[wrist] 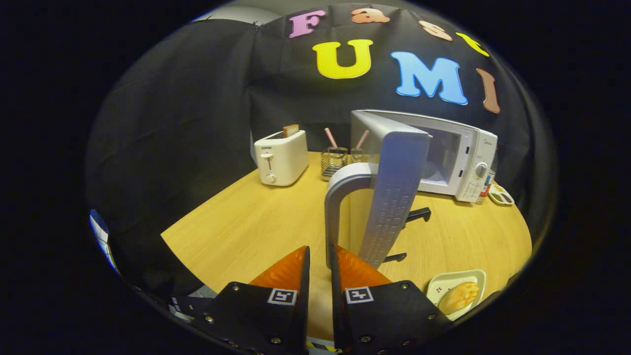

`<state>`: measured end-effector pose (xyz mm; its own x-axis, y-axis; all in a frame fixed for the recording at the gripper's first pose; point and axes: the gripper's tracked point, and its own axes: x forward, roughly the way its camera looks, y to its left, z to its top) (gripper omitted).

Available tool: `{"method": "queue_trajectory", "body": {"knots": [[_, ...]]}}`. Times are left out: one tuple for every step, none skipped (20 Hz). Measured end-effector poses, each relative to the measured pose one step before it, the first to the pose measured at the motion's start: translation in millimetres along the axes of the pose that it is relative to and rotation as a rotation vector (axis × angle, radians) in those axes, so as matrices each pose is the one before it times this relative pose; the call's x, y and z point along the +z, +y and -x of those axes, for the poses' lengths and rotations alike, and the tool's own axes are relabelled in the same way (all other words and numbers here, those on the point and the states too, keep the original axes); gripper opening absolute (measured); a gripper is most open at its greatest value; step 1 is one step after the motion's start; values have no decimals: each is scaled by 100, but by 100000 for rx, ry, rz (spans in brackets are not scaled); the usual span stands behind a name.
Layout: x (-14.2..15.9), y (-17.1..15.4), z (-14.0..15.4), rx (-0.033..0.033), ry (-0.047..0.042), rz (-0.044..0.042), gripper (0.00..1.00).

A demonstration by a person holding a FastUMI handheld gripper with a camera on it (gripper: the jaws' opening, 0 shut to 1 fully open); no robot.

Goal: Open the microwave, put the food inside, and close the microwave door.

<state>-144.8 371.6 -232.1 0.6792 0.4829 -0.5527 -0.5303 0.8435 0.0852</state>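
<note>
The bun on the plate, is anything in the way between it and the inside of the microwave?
Yes. The open door swings out between the bun on its plate and the microwave cavity; the bun must go around it. The tool, fingers nearly together on nothing, sits just short of the door handle.

gripper (319,256) level, fingers (291,271) nearly closed, narrow gap
</note>
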Motion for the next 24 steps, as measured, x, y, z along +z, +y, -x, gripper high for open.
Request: {"method": "queue_trajectory", "body": {"knots": [[-12,1106,25,3235,336,2170,21],[192,1206,-11,4627,-144,1462,21],[264,1206,146,5035,-1127,791,21],[543,941,174,4536,-1333,198,21],[721,828,465,4473,-2016,-651,22],[1417,824,601,4244,-2811,-994,22],[1610,733,687,4222,-2847,-945,21],[1948,633,817,3779,-3359,-989,22],[2266,365,982,2946,-4280,-695,22],[2000,414,945,2353,-4123,-340,26],[1952,20,1058,1032,-3667,68,32],[1725,-532,1039,-14,-3692,386,55],[1764,-857,623,-1126,-3359,571,65],[1256,-994,471,-2091,-2557,758,83],[1057,-1530,857,-3674,-2109,1019,93],[632,-1556,264,-3921,-1648,1207,97],[399,-1560,348,-4115,-837,1174,97],[297,-1642,329,-4135,-197,655,97],[37,-1439,261,-3734,179,-297,97],[-53,-1415,282,-3228,634,-1179,97],[-336,-1547,296,-3594,948,-1195,97],[-317,-1671,227,-4058,1452,-963,97],[-503,-1521,285,-3854,1986,-916,97],[-383,-1576,306,-3978,1702,-1232,97]]}}
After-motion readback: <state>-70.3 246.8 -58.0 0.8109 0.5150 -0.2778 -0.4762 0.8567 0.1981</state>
